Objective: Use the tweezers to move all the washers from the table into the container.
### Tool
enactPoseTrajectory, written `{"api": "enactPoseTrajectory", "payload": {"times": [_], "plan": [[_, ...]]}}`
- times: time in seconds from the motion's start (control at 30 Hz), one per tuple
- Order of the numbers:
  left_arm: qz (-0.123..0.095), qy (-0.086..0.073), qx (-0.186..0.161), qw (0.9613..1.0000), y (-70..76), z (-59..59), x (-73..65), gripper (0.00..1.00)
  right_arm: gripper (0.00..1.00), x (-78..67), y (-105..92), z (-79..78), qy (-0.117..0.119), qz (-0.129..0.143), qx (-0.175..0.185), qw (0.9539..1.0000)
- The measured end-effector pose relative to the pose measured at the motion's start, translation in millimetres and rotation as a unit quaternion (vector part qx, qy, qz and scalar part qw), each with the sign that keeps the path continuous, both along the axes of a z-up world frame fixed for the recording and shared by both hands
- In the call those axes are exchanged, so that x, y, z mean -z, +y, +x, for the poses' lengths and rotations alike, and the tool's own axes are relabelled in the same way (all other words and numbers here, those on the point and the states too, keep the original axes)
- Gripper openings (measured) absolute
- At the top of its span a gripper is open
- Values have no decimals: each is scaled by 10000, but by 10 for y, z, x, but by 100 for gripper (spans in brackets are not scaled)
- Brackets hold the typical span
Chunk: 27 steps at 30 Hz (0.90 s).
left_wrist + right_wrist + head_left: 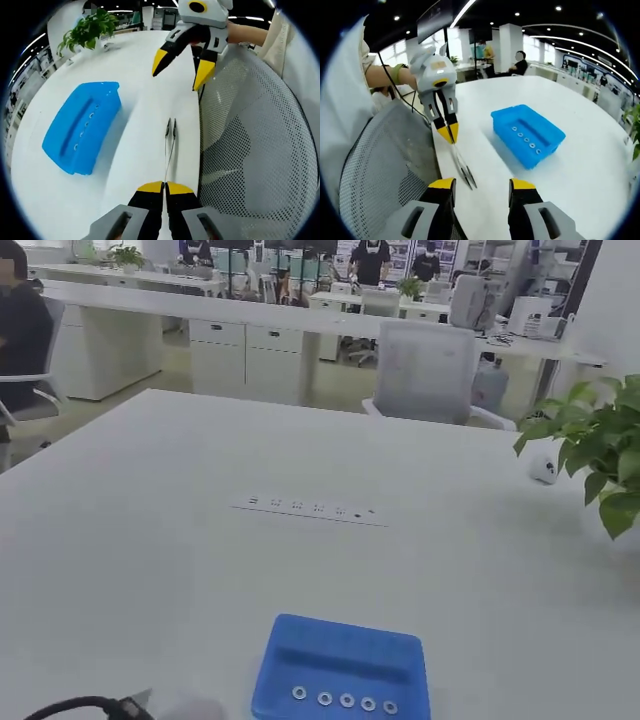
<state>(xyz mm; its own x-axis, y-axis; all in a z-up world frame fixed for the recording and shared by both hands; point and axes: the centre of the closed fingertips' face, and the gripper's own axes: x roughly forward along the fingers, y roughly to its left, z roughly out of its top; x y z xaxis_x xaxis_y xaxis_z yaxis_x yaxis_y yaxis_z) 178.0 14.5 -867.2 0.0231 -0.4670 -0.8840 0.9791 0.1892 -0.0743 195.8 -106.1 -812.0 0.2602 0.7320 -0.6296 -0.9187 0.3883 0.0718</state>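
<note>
Five washers [346,700] sit in a row inside the blue container [345,632] at bottom centre of head view, left gripper [164,187] clamps the tweezers [170,142], right gripper [175,80] jaws spread, empty; likely wrap-up: lay tweezers flat clear of container before releasing.

Bright, even light is thrown from overhead; ceiling lights [464,12] are seen as strips and spots in the right gripper view. In the head view the white table [150,540] is rendered pale and slightly washed out, and the whole picture is soft (the far office most of all). Only a faint shadow is cast beside the blue container [80,127]. Both gripper views are bent strongly toward their edges by fisheye distortion, while the tweezers [170,140] are shown fairly sharp.
</note>
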Motion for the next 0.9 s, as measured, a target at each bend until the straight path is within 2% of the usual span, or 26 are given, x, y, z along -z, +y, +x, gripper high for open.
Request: {"api": "enactPoseTrajectory", "payload": {"times": [0.17, 0.3, 0.4, 0.47, 0.6, 0.7, 0.83, 0.9], "plan": [[313, 216, -37, 9993, 25, -20, 84, 0, 43, -64, -155, 39, -69, 106, 369, 9992], [567, 245, 19, 9981, 62, -16, 131, 0, 43, -113, -303, 73, -67, 241, 737, 9970], [750, 260, 98, 9968, 92, -18, 159, 0, 44, -171, -399, 104, -177, 252, 929, 9952], [783, 294, 96, 9964, 81, -8, 158, 0, 45, -202, -482, 124, -252, 224, 1073, 9937], [893, 391, 86, 9952, 81, -8, 153, 0, 44, -263, -632, 181, -375, 366, 1459, 9879], [1046, 391, 173, 9936, 80, -17, 157, 0, 45, -306, -736, 215, -384, 574, 1775, 9817], [1217, 391, 254, 9915, 77, -21, 158, 0, 46, -320, -774, 244, -416, 703, 1979, 9768], [1310, 380, 291, 9902, 77, -24, 159, 0, 47, -329, -762, 256, -430, 745, 2003, 9760]]}}
